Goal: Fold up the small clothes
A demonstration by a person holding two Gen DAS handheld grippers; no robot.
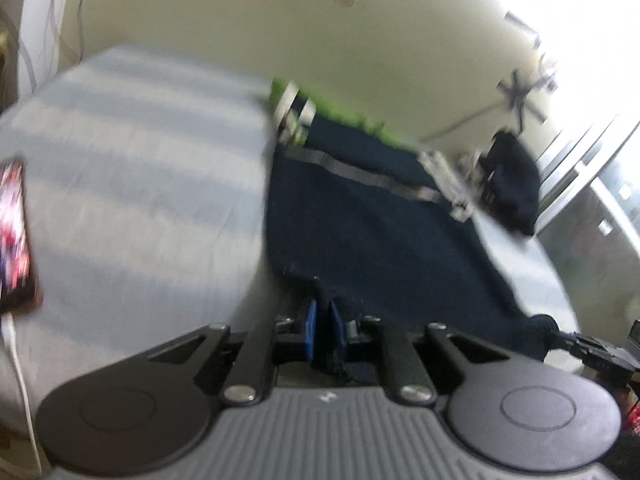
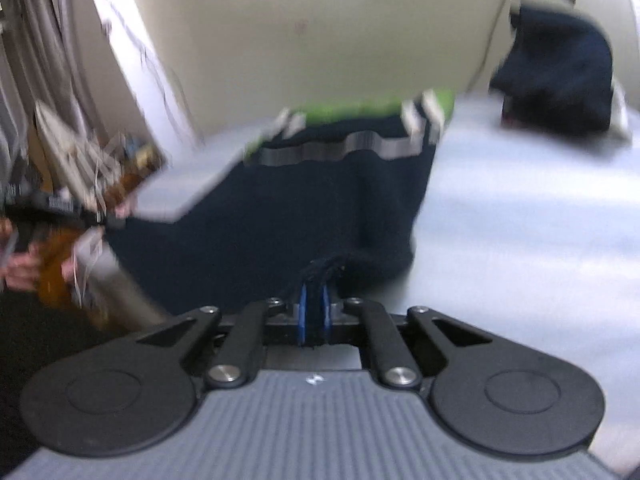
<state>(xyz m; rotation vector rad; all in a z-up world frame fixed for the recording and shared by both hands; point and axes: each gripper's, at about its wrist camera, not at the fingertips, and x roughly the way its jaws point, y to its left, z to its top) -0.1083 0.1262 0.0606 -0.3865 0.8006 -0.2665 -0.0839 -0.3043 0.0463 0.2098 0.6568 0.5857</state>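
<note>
A navy garment [image 1: 380, 220] with a grey reflective stripe and a green far hem lies spread on a pale striped sheet [image 1: 140, 168]. My left gripper [image 1: 323, 320] is shut on the garment's near edge, with dark cloth bunched between the blue pads [image 1: 310, 330]. At the right edge of the left wrist view, my right gripper [image 1: 560, 334] holds another near corner. The right wrist view shows the same garment [image 2: 312, 200], and there my right gripper [image 2: 315, 304] is shut on a fold of its near edge. My left gripper [image 2: 100, 218], held by a hand [image 2: 20, 272], grips the left corner.
A second dark garment [image 1: 512, 184] [image 2: 560, 76] lies bunched at the sheet's far corner. A phone [image 1: 14, 232] with a white cable [image 1: 20, 380] rests on the sheet's left side. A cream wall stands behind. Clutter [image 2: 100, 160] lies beyond the sheet's left edge.
</note>
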